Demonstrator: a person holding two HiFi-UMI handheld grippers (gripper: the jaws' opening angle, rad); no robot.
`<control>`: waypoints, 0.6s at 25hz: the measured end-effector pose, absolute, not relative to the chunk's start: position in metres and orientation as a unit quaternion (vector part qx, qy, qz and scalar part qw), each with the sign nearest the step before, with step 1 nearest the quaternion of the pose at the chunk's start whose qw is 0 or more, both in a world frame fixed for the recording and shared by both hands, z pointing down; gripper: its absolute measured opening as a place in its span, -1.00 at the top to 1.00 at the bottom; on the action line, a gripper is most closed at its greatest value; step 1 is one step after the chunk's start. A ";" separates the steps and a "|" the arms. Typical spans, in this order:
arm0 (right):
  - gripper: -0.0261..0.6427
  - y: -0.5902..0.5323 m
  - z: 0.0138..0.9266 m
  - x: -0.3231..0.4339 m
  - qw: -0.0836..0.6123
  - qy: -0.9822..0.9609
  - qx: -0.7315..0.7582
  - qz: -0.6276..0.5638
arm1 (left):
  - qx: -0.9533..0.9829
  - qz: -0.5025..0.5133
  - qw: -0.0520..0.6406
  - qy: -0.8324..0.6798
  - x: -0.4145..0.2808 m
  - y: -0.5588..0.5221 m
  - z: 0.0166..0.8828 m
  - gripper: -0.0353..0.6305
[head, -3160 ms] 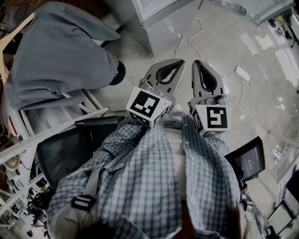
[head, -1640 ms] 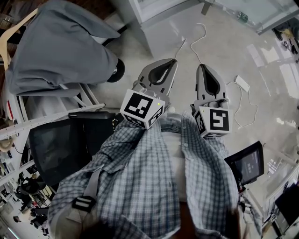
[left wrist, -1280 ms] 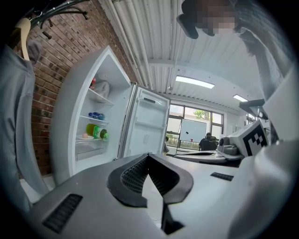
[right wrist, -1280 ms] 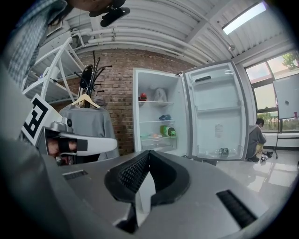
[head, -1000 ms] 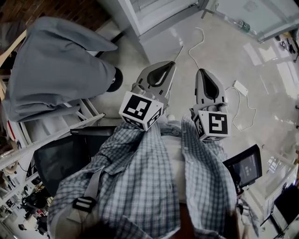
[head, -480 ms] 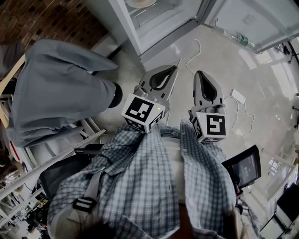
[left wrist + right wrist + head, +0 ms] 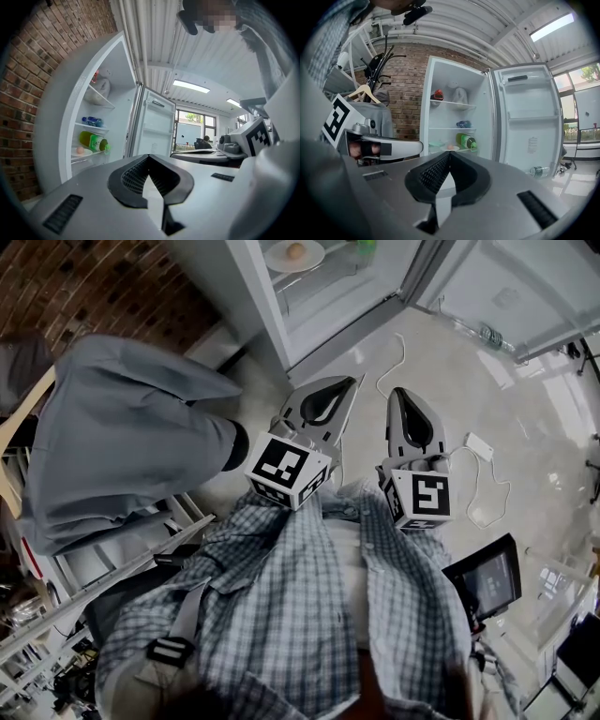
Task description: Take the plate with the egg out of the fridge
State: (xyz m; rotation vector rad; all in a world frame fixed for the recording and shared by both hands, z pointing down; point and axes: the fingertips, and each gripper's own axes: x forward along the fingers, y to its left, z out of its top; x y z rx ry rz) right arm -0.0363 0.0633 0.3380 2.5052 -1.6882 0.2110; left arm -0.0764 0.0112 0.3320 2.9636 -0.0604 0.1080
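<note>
The fridge stands open at the top of the head view. On a shelf inside lies a white plate with an egg on it. That plate also appears far off at the left of the left gripper view, and the same plate lies straight beyond the jaws in the right gripper view. My left gripper and right gripper are held side by side in front of my chest, well short of the fridge. Both are shut with nothing in them.
A green bottle lies beside the plate on the same shelf. The fridge door is swung open to the right. A grey coat hangs at the left. A white cable with an adapter and a water bottle lie on the floor.
The fridge has drawn nearer, and its shelf with the plate and egg has come into the head view at the top. Both grippers stay shut, side by side.
</note>
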 end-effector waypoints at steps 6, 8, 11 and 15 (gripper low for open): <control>0.90 0.066 0.340 -0.029 0.059 -0.546 0.833 0.071 | 0.995 0.035 0.090 -0.017 -0.071 0.007 0.334 0.88; 0.90 0.066 0.342 -0.026 0.059 -0.544 0.834 0.073 | 0.995 0.035 0.091 -0.017 -0.069 0.006 0.335 0.88; 0.90 0.064 0.347 -0.024 0.059 -0.545 0.833 0.081 | 0.995 0.035 0.092 -0.017 -0.067 0.004 0.336 0.88; 0.90 0.055 0.348 -0.015 0.061 -0.551 0.828 0.079 | 0.995 0.035 0.092 -0.026 -0.060 -0.004 0.338 0.88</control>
